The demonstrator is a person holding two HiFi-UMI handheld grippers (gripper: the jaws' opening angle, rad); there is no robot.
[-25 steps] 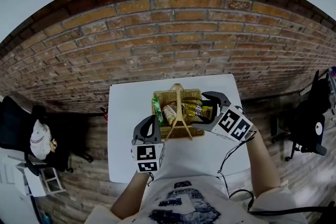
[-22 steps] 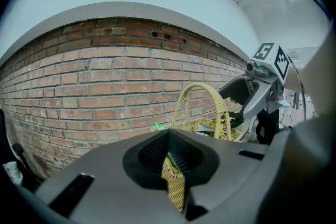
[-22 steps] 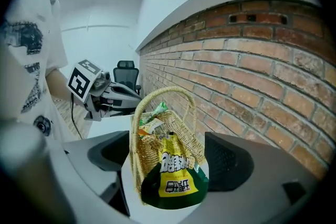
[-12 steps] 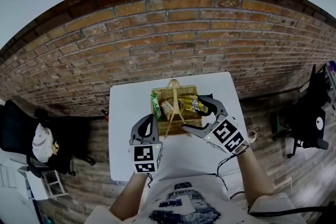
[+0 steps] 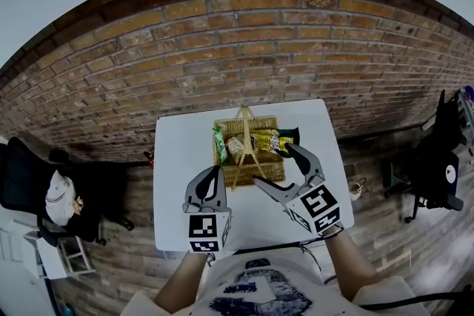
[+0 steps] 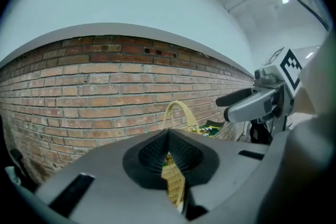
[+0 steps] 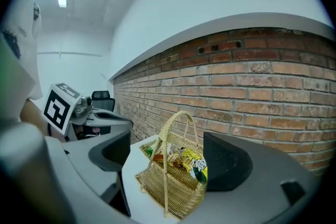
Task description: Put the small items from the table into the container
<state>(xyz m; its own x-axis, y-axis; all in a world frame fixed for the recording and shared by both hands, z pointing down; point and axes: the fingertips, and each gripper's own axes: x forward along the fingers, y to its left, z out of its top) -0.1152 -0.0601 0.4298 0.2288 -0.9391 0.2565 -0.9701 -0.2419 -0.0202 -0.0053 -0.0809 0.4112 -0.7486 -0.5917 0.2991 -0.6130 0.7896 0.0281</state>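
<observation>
Head view: wicker basket (image 5: 241,175) sits at the far middle of the white table (image 5: 176,159), with snack packets inside: green packet (image 5: 220,144) at its left, yellow packet (image 5: 265,140) at centre-right, dark green packet (image 5: 289,135) over the right rim. Left gripper (image 5: 213,172) is just short of the basket's near-left corner, right gripper (image 5: 272,163) at its near-right corner. Only the gripper views settle the jaws: left gripper (image 6: 168,136) has fingers pressed together with nothing clamped, just basket weave visible through the slit and the handle above; right gripper (image 7: 170,160) has fingers wide apart and empty, basket (image 7: 176,189) framed beyond them, not touched. Left gripper view also catches the right gripper (image 6: 247,105) side-on. Packet print is too small to read; cubes carry black-and-white square markers only. Versus a second ago: both grippers have backed off toward the person, right one rolled, dark green packet now uncovered, basket unmoved.
</observation>
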